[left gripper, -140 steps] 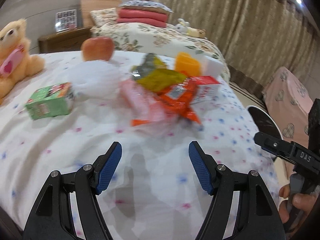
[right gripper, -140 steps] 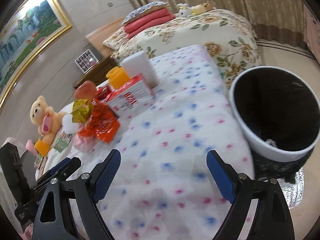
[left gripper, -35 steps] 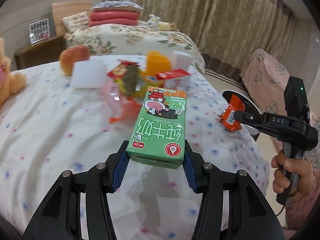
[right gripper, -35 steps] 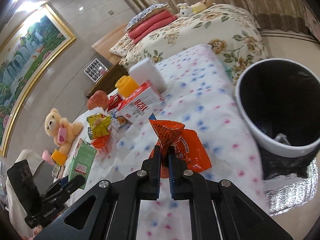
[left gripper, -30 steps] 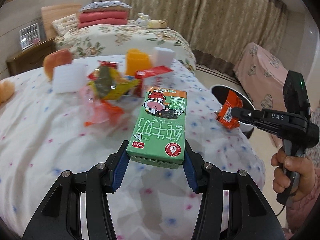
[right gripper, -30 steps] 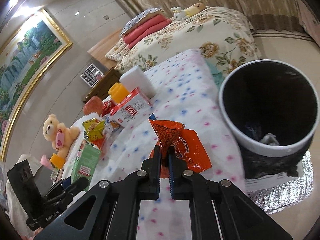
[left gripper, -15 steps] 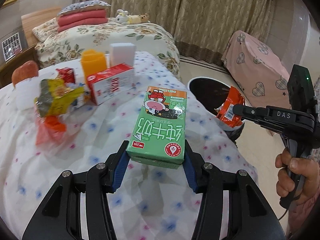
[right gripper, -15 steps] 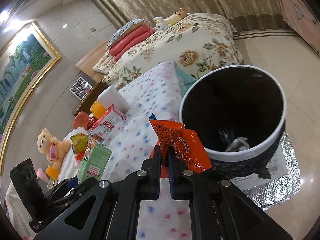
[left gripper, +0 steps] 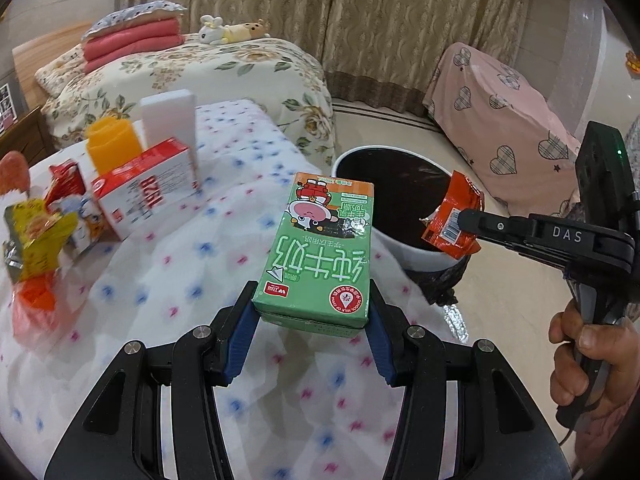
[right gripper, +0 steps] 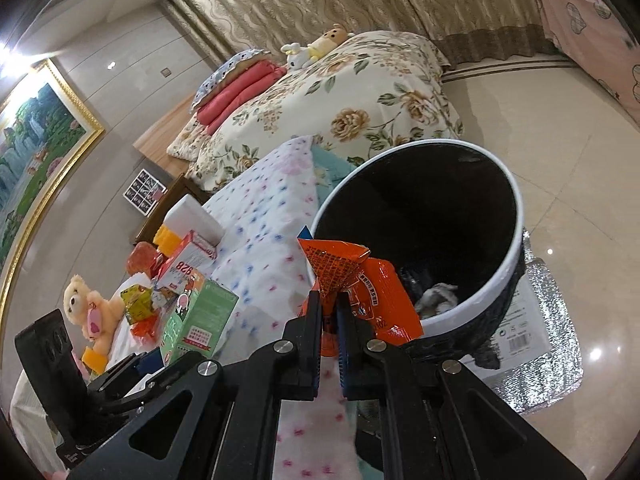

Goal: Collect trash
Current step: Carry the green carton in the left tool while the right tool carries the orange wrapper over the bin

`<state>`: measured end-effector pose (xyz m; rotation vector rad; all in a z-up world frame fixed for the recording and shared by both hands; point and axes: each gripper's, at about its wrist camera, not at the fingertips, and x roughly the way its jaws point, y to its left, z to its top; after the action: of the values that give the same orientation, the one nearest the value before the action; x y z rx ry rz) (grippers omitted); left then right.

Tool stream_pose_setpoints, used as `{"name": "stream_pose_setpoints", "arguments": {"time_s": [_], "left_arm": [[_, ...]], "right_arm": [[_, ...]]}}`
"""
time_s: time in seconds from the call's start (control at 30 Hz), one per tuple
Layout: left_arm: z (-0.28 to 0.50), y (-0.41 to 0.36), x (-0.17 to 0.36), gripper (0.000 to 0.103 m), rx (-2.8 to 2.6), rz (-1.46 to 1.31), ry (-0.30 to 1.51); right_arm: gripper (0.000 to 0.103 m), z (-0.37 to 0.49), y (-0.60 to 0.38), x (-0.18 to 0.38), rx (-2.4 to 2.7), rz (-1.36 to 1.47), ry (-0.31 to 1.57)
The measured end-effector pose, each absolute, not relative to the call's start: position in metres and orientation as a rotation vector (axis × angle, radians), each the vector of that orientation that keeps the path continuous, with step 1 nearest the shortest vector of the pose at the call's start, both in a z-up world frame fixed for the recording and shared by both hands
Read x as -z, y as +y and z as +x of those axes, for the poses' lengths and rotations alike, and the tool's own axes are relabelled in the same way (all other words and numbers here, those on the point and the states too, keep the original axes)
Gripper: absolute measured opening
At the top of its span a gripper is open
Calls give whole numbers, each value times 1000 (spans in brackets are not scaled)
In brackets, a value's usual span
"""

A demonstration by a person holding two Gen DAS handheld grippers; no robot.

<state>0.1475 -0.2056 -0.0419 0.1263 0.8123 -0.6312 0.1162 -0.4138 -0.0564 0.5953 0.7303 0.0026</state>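
Both hands are loaded. The left gripper [left gripper: 312, 332] clamps a green milk carton [left gripper: 320, 252] by its sides, the carton tipping away over the spotted bed [left gripper: 168, 280]. The right gripper [right gripper: 330, 312] is pinched narrow on a corner of the orange snack wrapper [right gripper: 360, 284], which hangs at the near rim of the bin [right gripper: 516, 248]. In the left view that bin sits at about two o'clock from the carton, down on the floor just past the bed's edge.

The step looks like the drop. The wrapper is light and may flutter, so the right gripper would do well to get fully over the dark opening before letting go, not merely level with the rim. The carton is stiffer and should fall straight, but it needs to clear the bed edge first. Letting go one at a time would avoid a collision over the bin. More litter waits at nine o'clock beside the red-and-white box [left gripper: 148, 192].
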Motion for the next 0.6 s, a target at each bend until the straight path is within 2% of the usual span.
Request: {"name": "stream_pose_setpoints", "arguments": {"time_s": [0.6], "left_arm": [[169, -265, 40, 50, 687, 173, 819]], "right_arm": [[6, 132, -451, 64, 70, 560, 740]]}}
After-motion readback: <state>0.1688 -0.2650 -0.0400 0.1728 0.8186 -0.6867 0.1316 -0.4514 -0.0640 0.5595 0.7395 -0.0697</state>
